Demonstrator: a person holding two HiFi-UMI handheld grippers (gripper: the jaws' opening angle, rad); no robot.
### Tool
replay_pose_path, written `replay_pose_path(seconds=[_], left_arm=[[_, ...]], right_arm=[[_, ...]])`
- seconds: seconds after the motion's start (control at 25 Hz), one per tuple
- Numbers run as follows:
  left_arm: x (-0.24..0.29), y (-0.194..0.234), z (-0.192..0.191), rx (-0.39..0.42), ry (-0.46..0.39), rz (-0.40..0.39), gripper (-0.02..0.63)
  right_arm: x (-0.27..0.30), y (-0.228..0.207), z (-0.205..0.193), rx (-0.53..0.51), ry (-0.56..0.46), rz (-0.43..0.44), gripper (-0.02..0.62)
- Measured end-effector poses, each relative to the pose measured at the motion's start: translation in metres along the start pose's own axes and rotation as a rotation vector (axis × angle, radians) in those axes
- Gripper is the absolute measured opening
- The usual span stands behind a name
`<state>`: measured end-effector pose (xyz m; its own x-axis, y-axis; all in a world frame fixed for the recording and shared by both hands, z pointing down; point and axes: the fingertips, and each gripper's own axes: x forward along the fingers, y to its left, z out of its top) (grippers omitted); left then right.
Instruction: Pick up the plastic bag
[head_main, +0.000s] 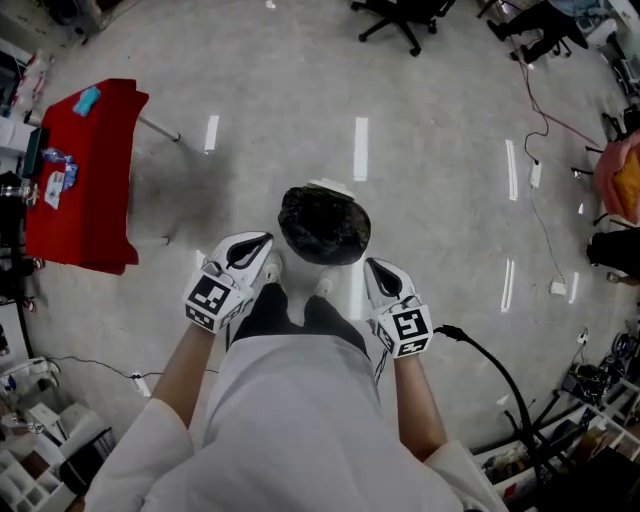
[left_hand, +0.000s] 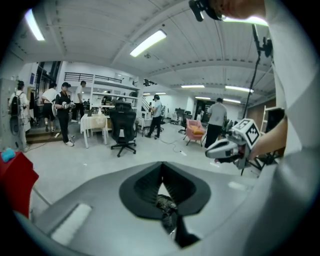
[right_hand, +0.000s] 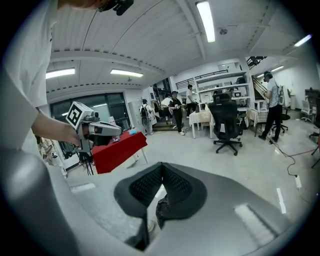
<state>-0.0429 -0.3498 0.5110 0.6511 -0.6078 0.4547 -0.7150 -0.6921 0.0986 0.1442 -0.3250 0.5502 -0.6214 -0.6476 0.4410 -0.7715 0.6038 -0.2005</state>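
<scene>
I've got both sets of jaws pressed together, nothing in them. The left gripper (head_main: 264, 248) sits at 7 o'clock of the plastic bag (head_main: 323, 225) and the right gripper (head_main: 371, 268) at 5 o'clock, each tip just beside its crumpled black edge. Each gripper view shows dark plastic through the gap behind the pads. Around it I see glossy grey floor (head_main: 440, 130). There's a red desk (head_main: 95, 180) out at 9 o'clock and an office chair (head_main: 400, 20) far off at 12.

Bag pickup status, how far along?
Done: nothing yet; the black bag sits on its white stand. In hand: the left gripper and right gripper flank it, both shut, neither clamping it. Left: open the jaws, grip the bag, lift it off.
</scene>
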Motion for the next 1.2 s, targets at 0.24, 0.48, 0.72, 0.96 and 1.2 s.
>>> replay_pose_path(seconds=[0.24, 0.48, 0.72, 0.96, 1.2], left_arm=[[0.02, 0.017, -0.013, 0.048, 0.01, -0.071, 0.005], [0.048, 0.036, -0.043, 0.043, 0.045, -0.116, 0.005], [0.085, 0.055, -0.092, 0.023, 0.099, -0.14, 0.005], [0.113, 0.066, -0.149, -0.018, 0.168, -0.131, 0.005], [0.141, 0.076, -0.208, -0.072, 0.224, -0.146, 0.005]], right_arm=[[0.024, 0.003, -0.008, -0.007, 0.026, -0.045, 0.002], [0.055, -0.001, -0.031, 0.019, 0.063, -0.073, 0.002], [0.089, -0.015, -0.074, 0.032, 0.127, -0.103, 0.002], [0.113, -0.031, -0.116, 0.069, 0.161, -0.115, 0.002], [0.138, -0.047, -0.166, 0.135, 0.195, -0.122, 0.002]])
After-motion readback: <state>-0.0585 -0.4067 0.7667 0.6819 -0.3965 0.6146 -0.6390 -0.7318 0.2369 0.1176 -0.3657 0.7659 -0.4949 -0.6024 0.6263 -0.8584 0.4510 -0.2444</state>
